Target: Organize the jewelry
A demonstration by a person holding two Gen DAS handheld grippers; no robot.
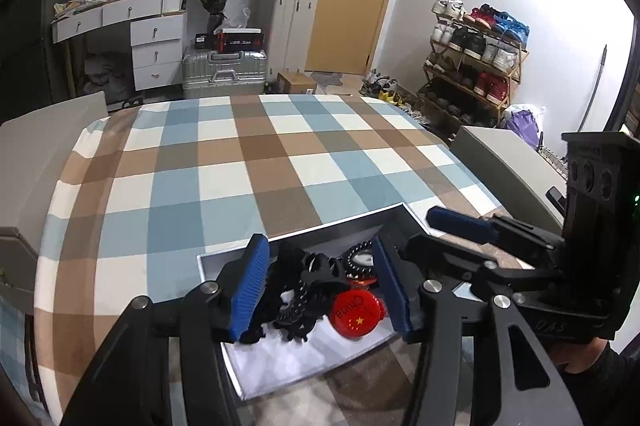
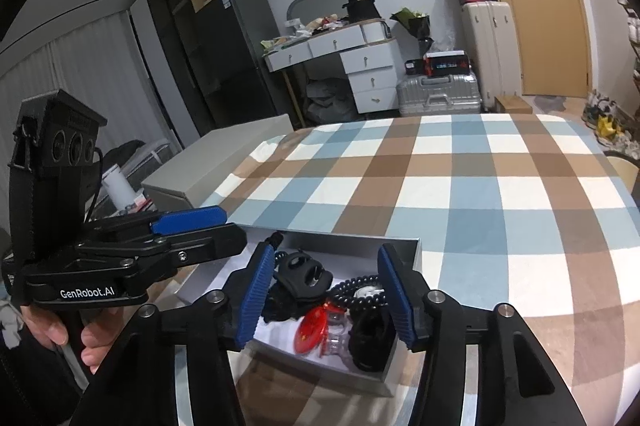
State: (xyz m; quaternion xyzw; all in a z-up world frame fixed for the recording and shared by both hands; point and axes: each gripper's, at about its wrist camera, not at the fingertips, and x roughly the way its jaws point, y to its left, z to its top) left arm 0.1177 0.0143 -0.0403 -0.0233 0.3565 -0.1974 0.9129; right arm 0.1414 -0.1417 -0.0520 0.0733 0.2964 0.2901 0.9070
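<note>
A shallow white box (image 1: 224, 264) (image 2: 404, 240) lies on the checked tablecloth near the front edge. It holds black bead strings (image 1: 296, 306) (image 2: 360, 286), a black clip (image 2: 304, 274), a red round badge (image 1: 356, 314) (image 2: 312, 334) and a small watch face (image 1: 362, 258) (image 2: 366, 292). My left gripper (image 1: 320, 290) is open, its blue pads either side of the box contents, just above them. My right gripper (image 2: 328, 298) is open over the same box. Neither holds anything. Each gripper shows beside the other in the opposite view.
The checked tablecloth (image 1: 240, 162) (image 2: 460, 186) covers the table beyond the box. Grey boxes stand at the table's sides (image 1: 44, 138) (image 1: 508, 158) (image 2: 224, 162). Behind are a white desk (image 1: 132, 22), suitcases (image 1: 224, 66) and a shoe rack (image 1: 476, 66).
</note>
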